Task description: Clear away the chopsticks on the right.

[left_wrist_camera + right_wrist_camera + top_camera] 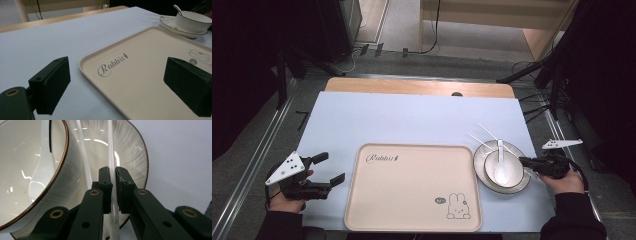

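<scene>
My right gripper view shows what the high view blurs: my right gripper (112,182) is clamped on one white chopstick (110,150) lying across the plate (135,157), its twin (83,157) beside the bowl (62,170) — spoon (41,175) inside. My left gripper (329,167) stands wide apart, holding nothing, left of the rabbit tray (412,190).

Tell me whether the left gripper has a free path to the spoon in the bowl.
Probably not directly. The left gripper sits open at the tray's left edge, while the spoon lies in the bowl beyond the tray's right side, where the right gripper is clamped on a chopstick.
</scene>
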`<state>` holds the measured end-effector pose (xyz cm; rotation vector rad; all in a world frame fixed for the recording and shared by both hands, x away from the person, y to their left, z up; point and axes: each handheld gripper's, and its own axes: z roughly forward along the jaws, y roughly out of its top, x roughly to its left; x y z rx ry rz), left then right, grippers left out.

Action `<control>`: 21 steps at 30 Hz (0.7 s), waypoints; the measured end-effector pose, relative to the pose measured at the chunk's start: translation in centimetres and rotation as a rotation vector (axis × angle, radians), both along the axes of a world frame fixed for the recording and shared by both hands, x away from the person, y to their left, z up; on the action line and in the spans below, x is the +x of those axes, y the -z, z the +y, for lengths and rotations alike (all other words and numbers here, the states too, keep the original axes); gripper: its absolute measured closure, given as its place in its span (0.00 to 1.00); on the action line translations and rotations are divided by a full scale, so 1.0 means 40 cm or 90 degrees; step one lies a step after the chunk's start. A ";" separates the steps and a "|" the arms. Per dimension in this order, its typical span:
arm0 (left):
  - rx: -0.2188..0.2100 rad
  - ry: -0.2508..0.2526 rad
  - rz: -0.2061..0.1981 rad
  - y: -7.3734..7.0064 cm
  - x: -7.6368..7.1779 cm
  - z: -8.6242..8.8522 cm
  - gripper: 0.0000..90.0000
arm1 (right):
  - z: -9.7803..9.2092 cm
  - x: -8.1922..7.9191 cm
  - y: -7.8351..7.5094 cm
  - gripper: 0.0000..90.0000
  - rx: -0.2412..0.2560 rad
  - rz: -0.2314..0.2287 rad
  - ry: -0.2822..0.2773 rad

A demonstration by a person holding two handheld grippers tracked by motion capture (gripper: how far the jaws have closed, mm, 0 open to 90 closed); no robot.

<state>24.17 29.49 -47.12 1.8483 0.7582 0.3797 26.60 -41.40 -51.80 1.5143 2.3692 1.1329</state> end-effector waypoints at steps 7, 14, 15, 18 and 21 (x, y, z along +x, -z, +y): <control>0.000 -0.001 0.000 0.000 -0.001 0.000 0.08 | -0.013 -0.004 -0.037 0.95 0.023 0.018 0.038; 0.004 -0.001 0.004 0.000 0.000 0.000 0.08 | -0.011 -0.015 -0.084 0.95 0.030 -0.002 0.087; 0.003 0.000 0.004 0.000 0.001 -0.001 0.08 | -0.008 -0.016 -0.091 0.95 0.031 0.000 0.099; 0.002 0.001 0.007 0.001 0.001 -0.002 0.08 | -0.004 -0.019 -0.107 0.95 0.033 -0.001 0.115; 0.005 0.004 0.011 0.003 0.003 -0.004 0.08 | 0.012 -0.022 -0.132 0.95 0.036 -0.005 0.142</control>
